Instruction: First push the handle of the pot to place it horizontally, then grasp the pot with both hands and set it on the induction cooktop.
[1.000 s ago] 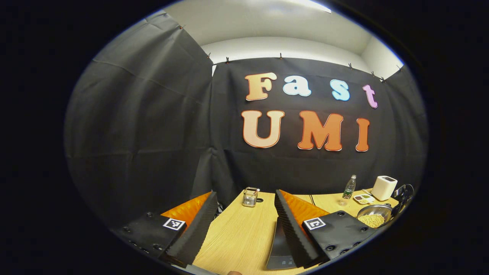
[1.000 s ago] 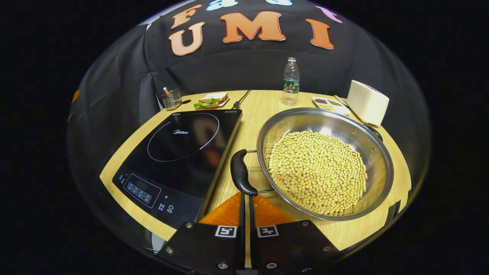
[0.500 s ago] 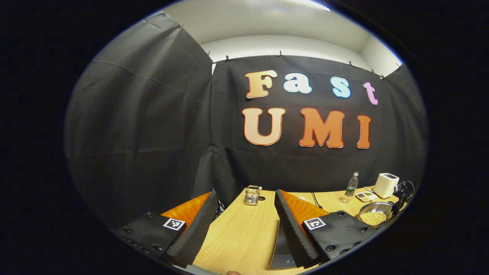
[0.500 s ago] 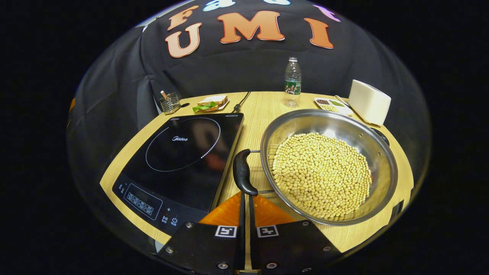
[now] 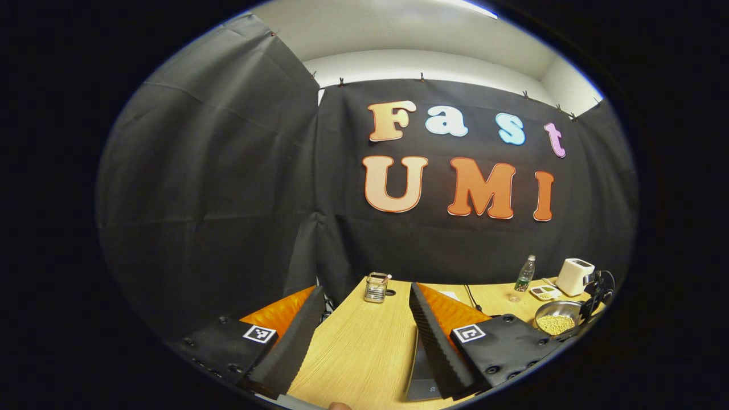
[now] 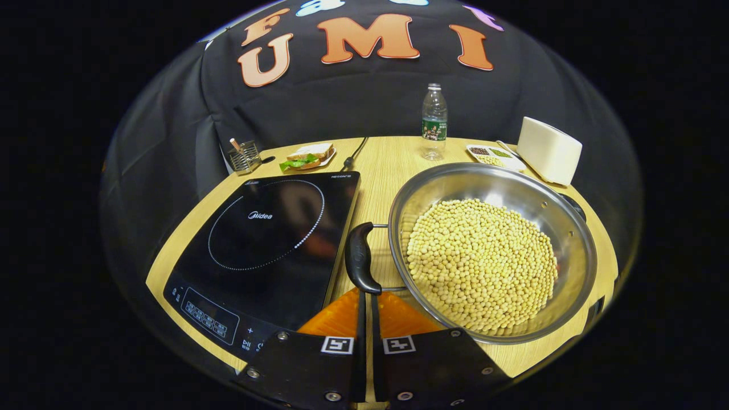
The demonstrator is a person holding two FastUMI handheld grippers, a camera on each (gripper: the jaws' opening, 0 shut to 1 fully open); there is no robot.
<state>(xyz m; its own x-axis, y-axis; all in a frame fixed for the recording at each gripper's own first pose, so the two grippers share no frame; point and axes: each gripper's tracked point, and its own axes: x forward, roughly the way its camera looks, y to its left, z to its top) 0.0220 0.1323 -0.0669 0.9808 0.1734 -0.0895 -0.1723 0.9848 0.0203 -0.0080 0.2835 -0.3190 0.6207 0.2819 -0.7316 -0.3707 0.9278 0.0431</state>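
A steel pot [image 6: 455, 177] heaped with yellow beans sits right of the black induction cooktop [image 6: 267, 233] on the wooden table. Its near black handle [image 6: 359, 257] lies flat, pointing toward the cooktop; the far handle [image 6: 572, 206] peeks past the rim. My right gripper [image 6: 367, 292] is shut with nothing between its fingers, its tips right at the near handle's lower end. In the left gripper view, my left gripper [image 5: 365, 289] hangs open over the table's left part, far from the pot [image 5: 561, 307]. A strip of cooktop [image 5: 422, 382] shows under its right finger.
Along the table's back edge stand a wire holder [image 6: 245, 157], a sandwich on a plate [image 6: 307, 155], a water bottle [image 6: 434, 121], a small divided dish [image 6: 491, 155] and a white box-shaped appliance [image 6: 548, 149]. A cable [image 6: 354, 154] runs back from the cooktop.
The left gripper has drawn back a little, so the pot and table look smaller. The right gripper has shifted slightly, staying shut at the handle; the cooktop has drifted left in its view.
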